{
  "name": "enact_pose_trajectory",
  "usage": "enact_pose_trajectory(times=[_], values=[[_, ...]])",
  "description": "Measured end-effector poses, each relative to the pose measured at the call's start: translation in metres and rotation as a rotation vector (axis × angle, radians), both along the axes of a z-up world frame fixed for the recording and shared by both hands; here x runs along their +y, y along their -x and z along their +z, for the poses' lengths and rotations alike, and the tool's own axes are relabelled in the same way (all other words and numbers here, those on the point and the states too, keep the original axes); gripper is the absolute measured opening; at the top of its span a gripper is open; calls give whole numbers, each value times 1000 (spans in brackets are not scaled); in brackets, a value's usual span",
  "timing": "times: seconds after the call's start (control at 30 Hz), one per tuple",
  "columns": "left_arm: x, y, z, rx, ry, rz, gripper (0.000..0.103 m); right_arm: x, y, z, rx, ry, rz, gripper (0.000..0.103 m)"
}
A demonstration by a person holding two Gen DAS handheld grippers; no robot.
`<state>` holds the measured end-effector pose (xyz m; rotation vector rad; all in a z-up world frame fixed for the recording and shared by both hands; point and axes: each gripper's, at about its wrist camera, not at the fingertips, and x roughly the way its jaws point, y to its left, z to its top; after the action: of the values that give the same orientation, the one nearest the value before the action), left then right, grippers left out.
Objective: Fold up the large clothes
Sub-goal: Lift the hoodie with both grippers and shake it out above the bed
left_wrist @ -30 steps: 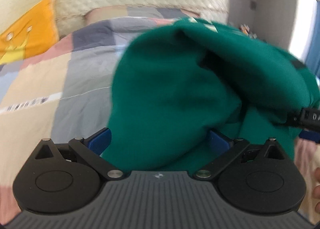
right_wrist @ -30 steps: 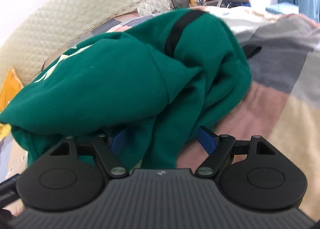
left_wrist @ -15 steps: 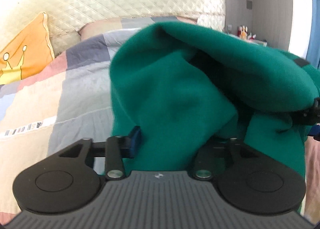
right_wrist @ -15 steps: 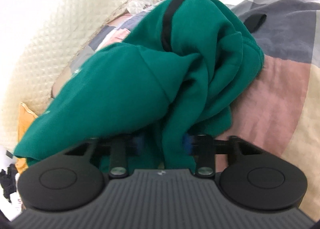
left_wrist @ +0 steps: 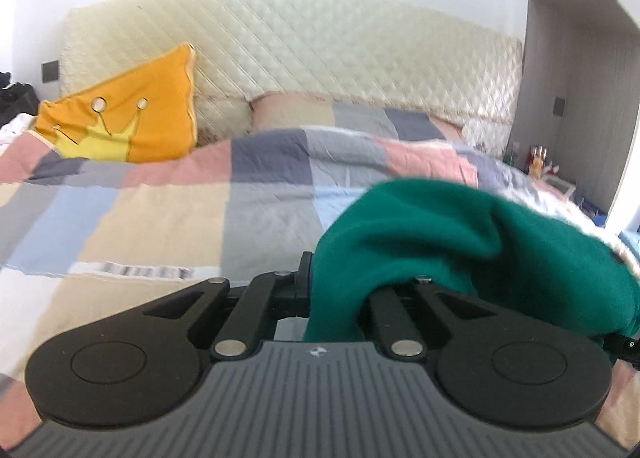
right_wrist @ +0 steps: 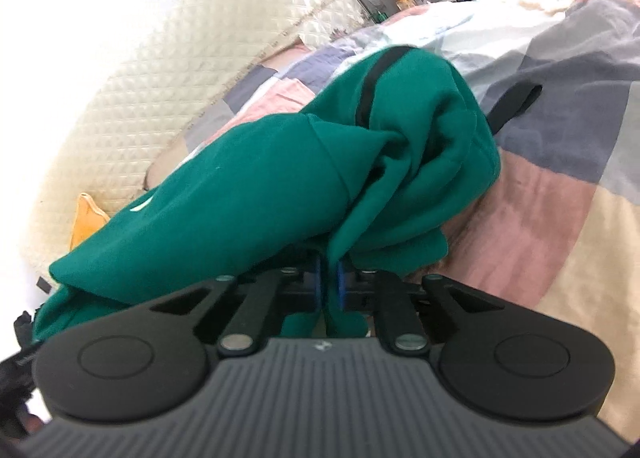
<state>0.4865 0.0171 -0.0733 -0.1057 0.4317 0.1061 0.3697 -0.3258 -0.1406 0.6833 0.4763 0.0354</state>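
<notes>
Left wrist view showed the left gripper (left_wrist: 334, 290) with jaws just closed on the green sweatshirt (left_wrist: 432, 234), raised over the bed (left_wrist: 168, 214); the right gripper (right_wrist: 330, 284) pinched another fold.

Both views sit just behind a gripper and look forward along its fingers, angled slightly downward. The left wrist view faces straight toward the quilted headboard (left_wrist: 304, 46), the patchwork quilt (left_wrist: 160, 214) lying between camera and headboard. The right wrist view is rolled, so the headboard (right_wrist: 192, 70) runs diagonally at upper left. Both views share the headboard and the green garment (left_wrist: 432, 234) (right_wrist: 256, 186), which is very near each lens.
</notes>
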Motion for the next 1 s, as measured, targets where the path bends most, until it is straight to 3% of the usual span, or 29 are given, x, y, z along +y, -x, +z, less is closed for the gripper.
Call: enact_pose_trajectory(times=[0.27,0.47,0.63,0.77,1.0], values=[[23,95,81,-81,47,43,6,-6,62,43,-250,7,-19,7],[53,178,114,-119,102,108,6,-11,97,65,-357,32,-53,7],[93,255,125,-163,138,177,6,-28,111,65,-337,12,-82,7],[120,302,111,-160,173,229,6,-16,111,65,-293,61,-56,7],[144,297,50,-67,258,308,6,12,91,51,-81,159,4,8]])
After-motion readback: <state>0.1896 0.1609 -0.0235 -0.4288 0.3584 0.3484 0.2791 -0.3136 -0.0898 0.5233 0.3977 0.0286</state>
